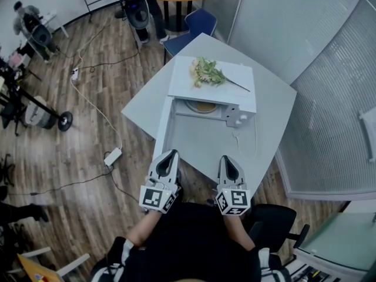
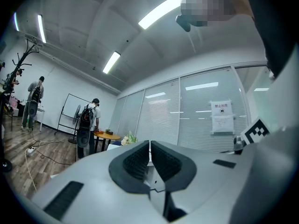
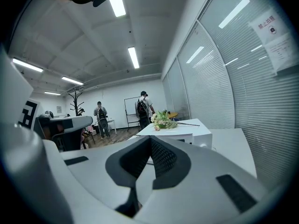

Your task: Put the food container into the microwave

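The left gripper (image 1: 168, 156) and the right gripper (image 1: 228, 160) both have their jaws closed on nothing and are held at the near edge of the table (image 1: 276, 110). The microwave (image 1: 235, 81) stands open, and a round tan thing (image 1: 204, 106) lies inside; it looks like the food container, though I cannot be sure.

The open door (image 1: 164, 125) reaches out close to the left gripper, so a careless sweep could knock it or jolt the flowers (image 1: 207, 72) off the top. The thin cord (image 1: 238, 140) on the table could snag the right gripper.

The table is white. Around it is a wood floor (image 1: 100, 98) with cables and a power strip (image 1: 113, 155). To the right are glass walls with blinds, and people stand at the far end.
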{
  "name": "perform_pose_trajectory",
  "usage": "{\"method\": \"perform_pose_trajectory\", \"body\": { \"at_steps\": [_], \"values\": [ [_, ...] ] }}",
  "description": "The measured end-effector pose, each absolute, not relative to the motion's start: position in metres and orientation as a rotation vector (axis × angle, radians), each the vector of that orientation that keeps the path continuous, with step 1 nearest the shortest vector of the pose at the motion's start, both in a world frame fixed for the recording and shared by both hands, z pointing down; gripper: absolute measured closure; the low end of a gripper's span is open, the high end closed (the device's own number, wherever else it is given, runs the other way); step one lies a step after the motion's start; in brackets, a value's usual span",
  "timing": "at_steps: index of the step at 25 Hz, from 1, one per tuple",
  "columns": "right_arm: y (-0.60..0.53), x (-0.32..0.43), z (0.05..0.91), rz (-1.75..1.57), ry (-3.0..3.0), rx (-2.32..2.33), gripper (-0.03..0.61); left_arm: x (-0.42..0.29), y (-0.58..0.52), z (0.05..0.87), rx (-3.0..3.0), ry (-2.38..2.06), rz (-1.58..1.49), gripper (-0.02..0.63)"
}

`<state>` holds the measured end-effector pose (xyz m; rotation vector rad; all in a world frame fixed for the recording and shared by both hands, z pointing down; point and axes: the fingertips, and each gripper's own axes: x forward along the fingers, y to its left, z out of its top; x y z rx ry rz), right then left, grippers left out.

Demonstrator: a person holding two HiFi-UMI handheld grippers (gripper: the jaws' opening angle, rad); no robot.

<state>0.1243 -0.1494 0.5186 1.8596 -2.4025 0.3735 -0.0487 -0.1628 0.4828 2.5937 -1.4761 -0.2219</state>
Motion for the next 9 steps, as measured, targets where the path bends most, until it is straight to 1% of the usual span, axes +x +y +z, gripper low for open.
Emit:
{"method": "perform_pose_trajectory", "body": {
  "at_steps": [9],
  "values": [
    [-0.1503,0.1261,0.5164,0.385,-2.406,1.867,0.556,-0.0496,-0.165,0.479,2.583,-1.478,-0.228,0.583]
  ]
}}
